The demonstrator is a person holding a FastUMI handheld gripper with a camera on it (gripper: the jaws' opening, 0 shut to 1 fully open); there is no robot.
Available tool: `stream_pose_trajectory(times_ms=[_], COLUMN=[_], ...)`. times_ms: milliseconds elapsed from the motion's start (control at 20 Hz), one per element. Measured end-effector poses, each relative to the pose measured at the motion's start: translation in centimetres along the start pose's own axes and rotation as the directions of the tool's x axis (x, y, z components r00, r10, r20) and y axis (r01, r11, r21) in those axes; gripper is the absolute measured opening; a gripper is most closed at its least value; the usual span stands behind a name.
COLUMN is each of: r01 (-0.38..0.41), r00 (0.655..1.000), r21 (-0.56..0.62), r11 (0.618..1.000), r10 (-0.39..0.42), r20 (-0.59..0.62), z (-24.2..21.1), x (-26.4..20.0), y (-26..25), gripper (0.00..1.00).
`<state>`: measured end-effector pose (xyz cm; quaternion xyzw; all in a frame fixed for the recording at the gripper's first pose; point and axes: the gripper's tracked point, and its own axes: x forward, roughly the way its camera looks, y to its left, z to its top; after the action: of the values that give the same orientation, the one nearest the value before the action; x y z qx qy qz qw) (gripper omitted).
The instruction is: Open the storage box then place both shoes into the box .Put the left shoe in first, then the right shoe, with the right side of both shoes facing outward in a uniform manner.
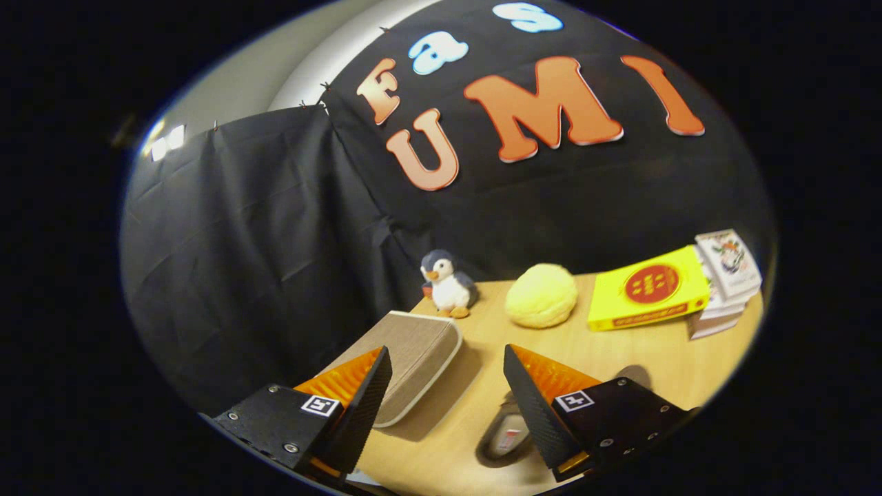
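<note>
From the camera riding on my gripper (448,382), I look forward along my two fingers over a light wooden table (620,358). My jaws stand spread wide apart, released, with nothing between the pads and nothing pressed by either finger.

Just ahead of my left finger (365,399), and partly behind its tip, lies the storage box (417,351): a flat, beige fabric-covered case with a pale trim round its edge. Its lid is down, so it is still closed. It rests flat on the table, near the table's left edge.

Low between my fingers, closer to my right finger (534,406), one shoe (506,434) lies on the table. I see a grey rim and a pale inside with a reddish mark; my right finger covers part of it, so I cannot tell which shoe it is or how it faces. A dark rounded shape shows just beyond my right finger's mount; I cannot tell what it is.

Well beyond my fingertips, along the far side of the table, stand a small plush penguin (448,284), then a round yellow fluffy ball (541,295), then a yellow box (648,289) leaning against a stack of books (723,279). Black cloth (241,241) hangs behind them.
</note>
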<state>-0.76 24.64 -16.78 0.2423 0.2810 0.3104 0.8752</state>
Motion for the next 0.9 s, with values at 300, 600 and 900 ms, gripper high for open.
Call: stream_pose_trajectory(times_ms=[300,600,900], r01=[-0.158,-0.2,-0.253], r00=[0.957,0.887,0.838], r21=[0.321,0.533,0.728], r11=[0.934,0.822,0.637], r10=[0.225,0.383,0.521], r20=[-0.183,-0.258,-0.165], z=[-8.1,-13.1,-14.1], x=[5.3,8.4,10.3], y=[2.1,3.1,4.7], gripper=[0.96,0.97,0.95])
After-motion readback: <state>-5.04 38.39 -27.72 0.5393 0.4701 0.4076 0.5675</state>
